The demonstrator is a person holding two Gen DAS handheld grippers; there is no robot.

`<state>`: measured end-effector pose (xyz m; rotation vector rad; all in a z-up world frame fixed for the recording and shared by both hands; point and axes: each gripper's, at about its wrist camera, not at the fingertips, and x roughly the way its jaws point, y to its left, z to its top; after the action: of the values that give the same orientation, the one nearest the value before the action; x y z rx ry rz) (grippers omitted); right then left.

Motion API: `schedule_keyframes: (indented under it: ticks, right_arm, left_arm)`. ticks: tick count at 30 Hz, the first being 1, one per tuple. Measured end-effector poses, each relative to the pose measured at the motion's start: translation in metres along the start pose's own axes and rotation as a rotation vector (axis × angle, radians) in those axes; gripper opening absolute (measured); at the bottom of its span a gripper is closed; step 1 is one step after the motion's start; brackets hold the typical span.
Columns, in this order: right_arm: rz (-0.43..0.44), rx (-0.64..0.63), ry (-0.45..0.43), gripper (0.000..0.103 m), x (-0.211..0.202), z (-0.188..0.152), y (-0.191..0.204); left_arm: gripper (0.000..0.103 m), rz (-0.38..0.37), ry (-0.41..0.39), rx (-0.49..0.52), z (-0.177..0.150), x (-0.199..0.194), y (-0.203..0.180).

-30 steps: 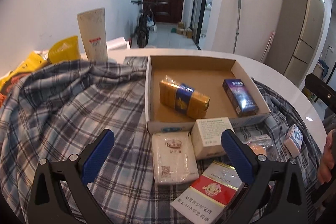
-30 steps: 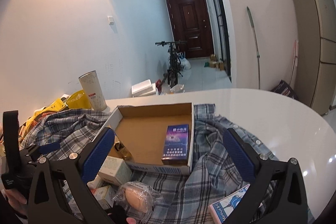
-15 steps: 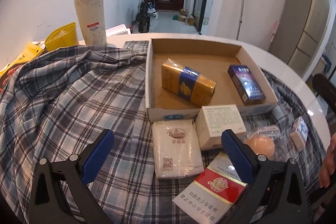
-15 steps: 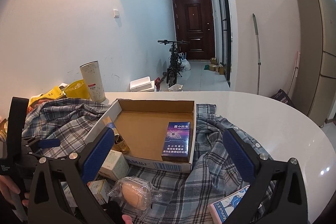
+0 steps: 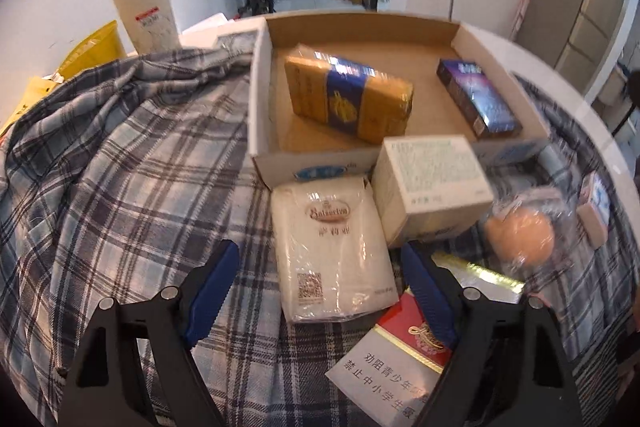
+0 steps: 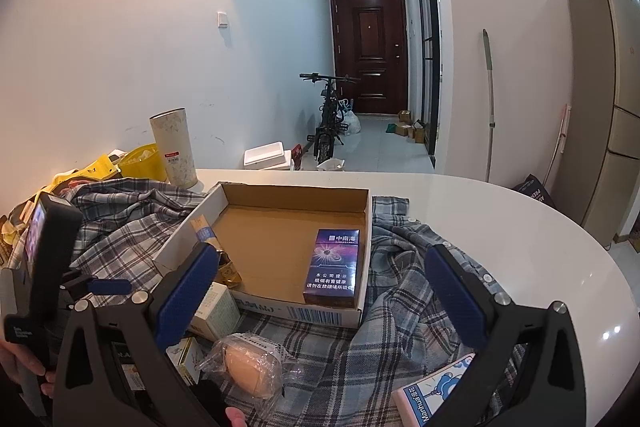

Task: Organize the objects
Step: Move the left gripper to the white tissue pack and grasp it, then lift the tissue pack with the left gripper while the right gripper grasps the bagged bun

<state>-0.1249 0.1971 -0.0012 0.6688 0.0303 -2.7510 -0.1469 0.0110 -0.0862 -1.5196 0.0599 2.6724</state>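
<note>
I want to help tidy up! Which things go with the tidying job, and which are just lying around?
Part of the job:
cardboard box
gold packet and purple pack, already inside it
white tissue pack
cream box
red pack
wrapped bun
left claw, open

Just lying around:
plaid shirt
paper tube
yellow bag
bicycle

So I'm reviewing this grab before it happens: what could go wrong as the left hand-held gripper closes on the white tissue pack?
The left hand-held gripper is open around the white tissue pack. Risks:
1. Its right finger sits over the red cigarette pack, so it might drag that along.
2. The cream box appears to touch the pack and could get knocked.
3. The loose plaid shirt may bunch up.
</note>
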Motion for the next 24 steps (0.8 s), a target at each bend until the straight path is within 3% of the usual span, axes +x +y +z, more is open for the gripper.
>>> schedule_keyframes:
  ticks: [1,8,14,18,20,24]
  right_arm:
    - [-0.001,0.000,0.002,0.103,0.001,0.000,0.000]
    - [0.007,0.003,0.017,0.103,0.002,-0.001,-0.001]
    - [0.003,0.002,0.008,0.103,-0.001,0.000,-0.001]
    - [0.002,0.001,0.000,0.103,-0.002,0.001,-0.001]
    - [0.004,0.002,0.001,0.103,-0.003,0.001,-0.001]
    - [0.029,0.010,0.018,0.103,-0.002,0.000,-0.001]
  left_arm:
    - [0.085,-0.004,0.001,-0.010,0.000,0.002,0.001]
    - [0.053,-0.003,0.034,-0.018,0.000,0.010,0.006]
    - [0.050,-0.028,-0.009,-0.039,0.001,-0.005,0.011]
    - [0.050,-0.047,-0.097,-0.066,0.005,-0.026,0.018]
    - [0.050,-0.058,-0.178,-0.082,0.006,-0.041,0.022]
    - [0.050,-0.004,-0.348,-0.070,0.007,-0.069,0.020]
